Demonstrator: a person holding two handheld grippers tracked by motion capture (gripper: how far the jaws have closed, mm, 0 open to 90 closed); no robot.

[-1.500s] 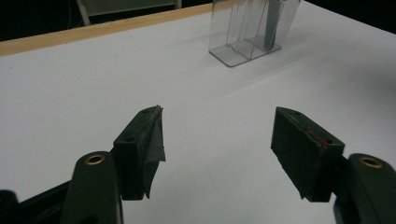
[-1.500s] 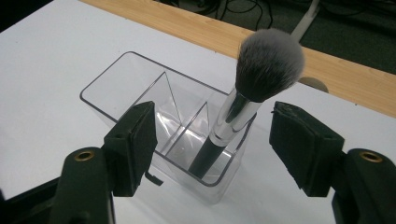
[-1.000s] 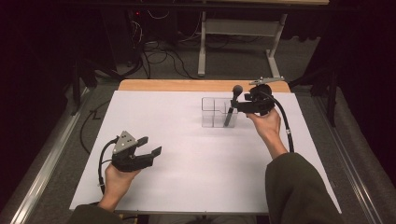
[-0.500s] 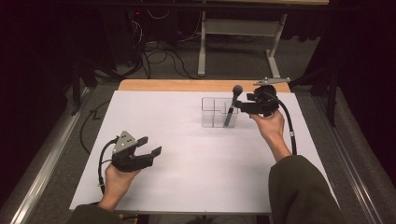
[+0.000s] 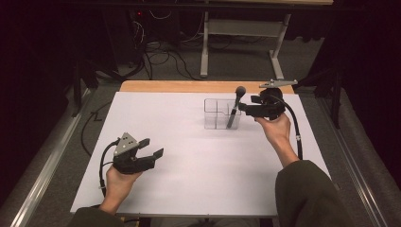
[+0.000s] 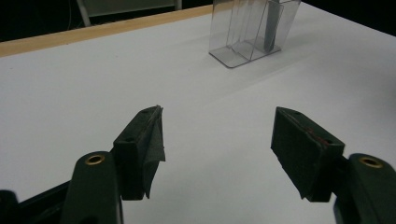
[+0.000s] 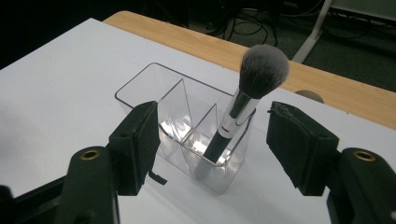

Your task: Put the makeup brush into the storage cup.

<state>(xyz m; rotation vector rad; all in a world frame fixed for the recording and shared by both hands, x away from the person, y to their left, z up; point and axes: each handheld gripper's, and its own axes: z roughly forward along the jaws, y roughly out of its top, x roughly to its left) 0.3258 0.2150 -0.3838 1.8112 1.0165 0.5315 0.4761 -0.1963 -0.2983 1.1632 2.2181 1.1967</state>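
Note:
A clear plastic organizer [image 5: 215, 116] with several compartments stands on the white table top [image 5: 198, 184], right of centre toward the back. A makeup brush [image 5: 235, 106] with a black handle and grey bristles leans in its right compartment, bristles up. My right gripper [image 5: 242, 108] hovers just right of the brush, jaws open. In the right gripper view the brush [image 7: 254, 74] and organizer [image 7: 154, 91] sit ahead of the right gripper [image 7: 212, 135], untouched. My left gripper [image 5: 152, 147] rests open at the front left with nothing in it. In its own view the left gripper [image 6: 217, 140] faces the organizer [image 6: 252, 25].
A wooden strip [image 5: 189, 86] edges the table's far side. Beyond it are a desk frame [image 5: 241, 33] and cables [image 5: 165, 56] on the floor. A metal rail [image 5: 42, 175] runs along the left side. A black cable [image 5: 295, 127] trails from the right gripper.
My right gripper has drifted slightly to the right, away from the brush. The brush, the organizer and my left gripper have not moved.

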